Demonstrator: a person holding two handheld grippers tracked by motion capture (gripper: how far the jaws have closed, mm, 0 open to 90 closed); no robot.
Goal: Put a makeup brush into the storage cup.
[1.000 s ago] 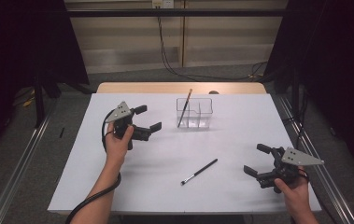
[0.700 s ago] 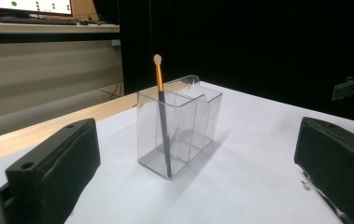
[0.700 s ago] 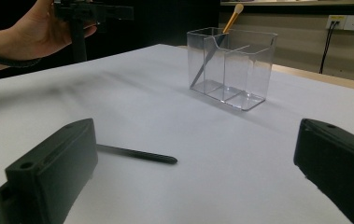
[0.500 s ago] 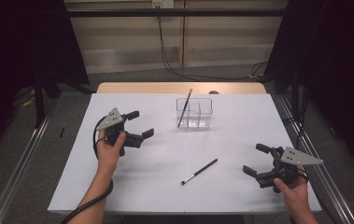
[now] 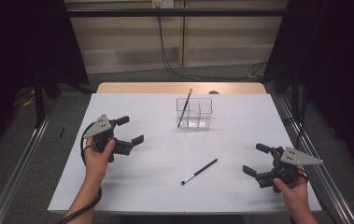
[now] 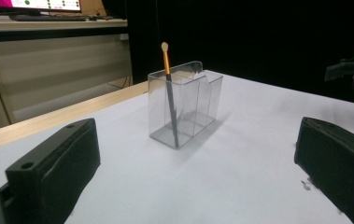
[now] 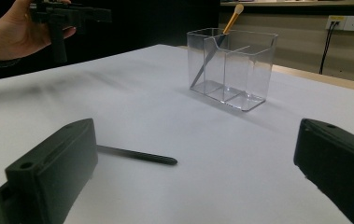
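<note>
A clear plastic organizer [image 5: 194, 112] with compartments stands at the back middle of the white table [image 5: 165, 154]. One brush with an orange handle [image 5: 184, 108] leans upright in its left compartment, also seen in the left gripper view as the brush [image 6: 169, 95] inside the organizer [image 6: 186, 105]. A black brush [image 5: 199, 171] lies flat on the table in front, and its handle [image 7: 135, 155] shows in the right gripper view. My left gripper [image 5: 130, 130] is open at the table's left. My right gripper [image 5: 255, 160] is open at the right, beside the black brush.
The table's wooden back edge [image 5: 179, 87] lies behind the organizer. Metal rails [image 5: 18, 163] run along both sides of the table. Cables [image 5: 174, 60] hang down the back wall. The far hand with its gripper [image 7: 55, 21] shows in the right gripper view.
My left gripper has drawn back toward the table's left and nearer the person, away from the organizer. The right gripper and both brushes have stayed put.
</note>
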